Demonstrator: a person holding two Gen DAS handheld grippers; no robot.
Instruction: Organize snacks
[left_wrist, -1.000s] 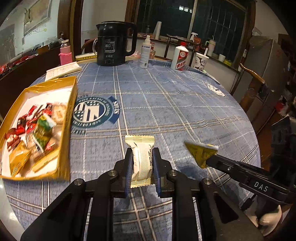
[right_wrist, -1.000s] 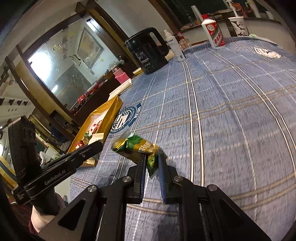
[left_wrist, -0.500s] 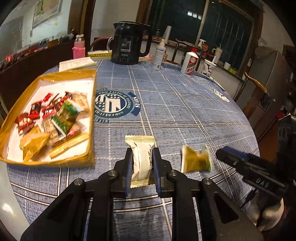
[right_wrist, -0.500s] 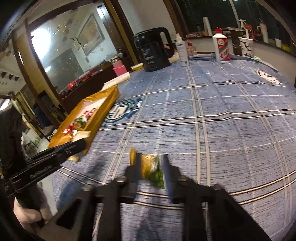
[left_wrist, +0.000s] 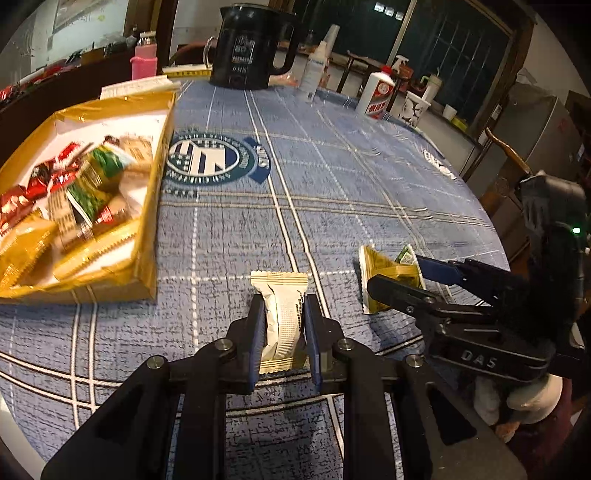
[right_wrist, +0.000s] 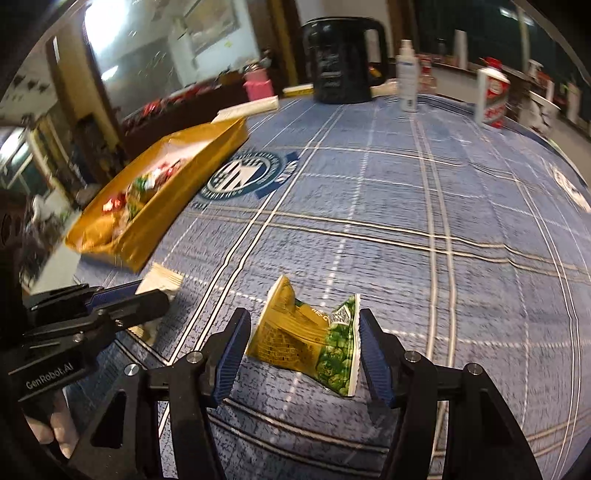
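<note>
My left gripper is shut on a cream snack packet and holds it low over the blue plaid tablecloth; it also shows in the right wrist view. My right gripper is open, its jaws wide on either side of a green-and-gold pea snack packet that lies on the cloth. That packet shows in the left wrist view too. A gold tray holding several snacks sits at the left.
A black kettle, a white spray bottle, a red-and-white bottle, a paper cup and a pink bottle stand along the far edge. A wooden chair is at the right.
My right gripper has opened and let go of the green-and-gold packet, which now lies on the cloth. My left gripper has kept its hold and moved nearer the tray.
</note>
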